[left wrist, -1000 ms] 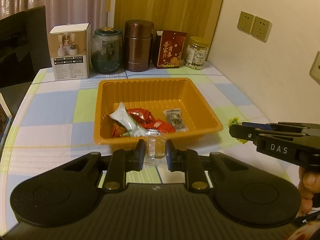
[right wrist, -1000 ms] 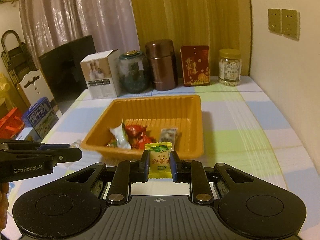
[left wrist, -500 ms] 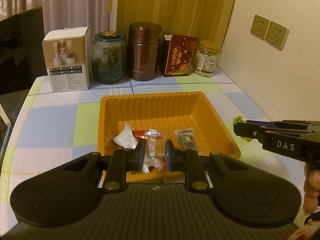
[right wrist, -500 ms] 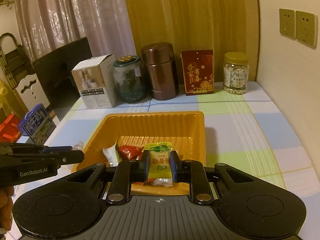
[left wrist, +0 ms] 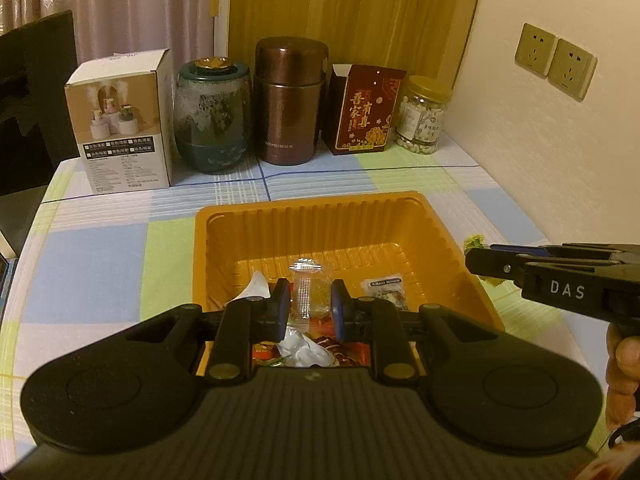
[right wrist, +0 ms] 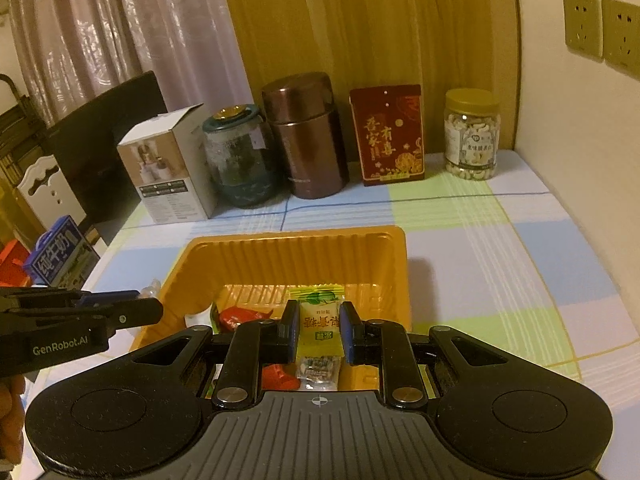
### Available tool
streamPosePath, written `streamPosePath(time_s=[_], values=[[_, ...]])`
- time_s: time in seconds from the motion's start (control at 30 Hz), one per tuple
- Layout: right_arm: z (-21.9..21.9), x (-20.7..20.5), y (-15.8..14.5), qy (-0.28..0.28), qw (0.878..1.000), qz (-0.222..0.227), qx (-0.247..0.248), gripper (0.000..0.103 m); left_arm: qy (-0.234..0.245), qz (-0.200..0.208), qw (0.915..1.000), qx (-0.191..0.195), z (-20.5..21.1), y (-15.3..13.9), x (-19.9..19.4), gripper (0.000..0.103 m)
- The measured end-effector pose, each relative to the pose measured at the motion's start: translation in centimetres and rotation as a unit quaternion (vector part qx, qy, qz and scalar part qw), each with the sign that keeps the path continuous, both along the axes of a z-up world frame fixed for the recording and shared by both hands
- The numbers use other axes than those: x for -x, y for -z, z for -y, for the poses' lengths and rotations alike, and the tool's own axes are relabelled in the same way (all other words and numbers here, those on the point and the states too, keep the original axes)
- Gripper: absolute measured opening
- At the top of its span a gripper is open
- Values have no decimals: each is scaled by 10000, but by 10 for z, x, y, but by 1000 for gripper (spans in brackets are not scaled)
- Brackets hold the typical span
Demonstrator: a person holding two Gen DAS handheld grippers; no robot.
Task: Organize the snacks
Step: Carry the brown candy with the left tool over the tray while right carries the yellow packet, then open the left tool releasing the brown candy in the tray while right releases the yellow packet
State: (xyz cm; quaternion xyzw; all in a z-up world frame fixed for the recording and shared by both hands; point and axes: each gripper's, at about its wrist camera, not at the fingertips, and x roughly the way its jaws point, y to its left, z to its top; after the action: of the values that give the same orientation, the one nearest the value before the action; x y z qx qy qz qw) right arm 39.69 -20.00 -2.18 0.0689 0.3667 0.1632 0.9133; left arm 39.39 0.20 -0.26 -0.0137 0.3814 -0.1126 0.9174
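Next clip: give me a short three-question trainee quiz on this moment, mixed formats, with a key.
1. True or false: the left gripper holds a clear-wrapped candy.
2. The right gripper holds: A) a red packet B) a yellow packet C) nothing.
3. Fill in: both grippers hover over the orange ____.

Key: 1 true; 2 B; 3 tray.
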Motion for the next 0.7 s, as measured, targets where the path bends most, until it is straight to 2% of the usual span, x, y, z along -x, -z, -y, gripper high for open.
streamPosePath(time_s=[0.3, 0.33, 0.37, 0.4, 0.7], values=[[-1, -8, 11, 36, 9999, -115, -45, 21, 41, -150, 9999, 14, 5, 16, -15, 20], [-2, -8, 11, 42, 9999, -118, -44, 21, 31, -155, 9999, 53, 4, 18, -16, 24], [-1, -8, 11, 50, 9999, -119, -41, 21, -9, -163, 9999, 46, 3, 19, -17, 38], [-1, -9, 11, 55, 9999, -123, -43, 21, -73, -137, 9999, 28, 2, 19, -17, 44], [1, -7, 10, 93, 9999, -132, -51, 21, -180, -158, 9997, -56, -6, 20, -10, 44]])
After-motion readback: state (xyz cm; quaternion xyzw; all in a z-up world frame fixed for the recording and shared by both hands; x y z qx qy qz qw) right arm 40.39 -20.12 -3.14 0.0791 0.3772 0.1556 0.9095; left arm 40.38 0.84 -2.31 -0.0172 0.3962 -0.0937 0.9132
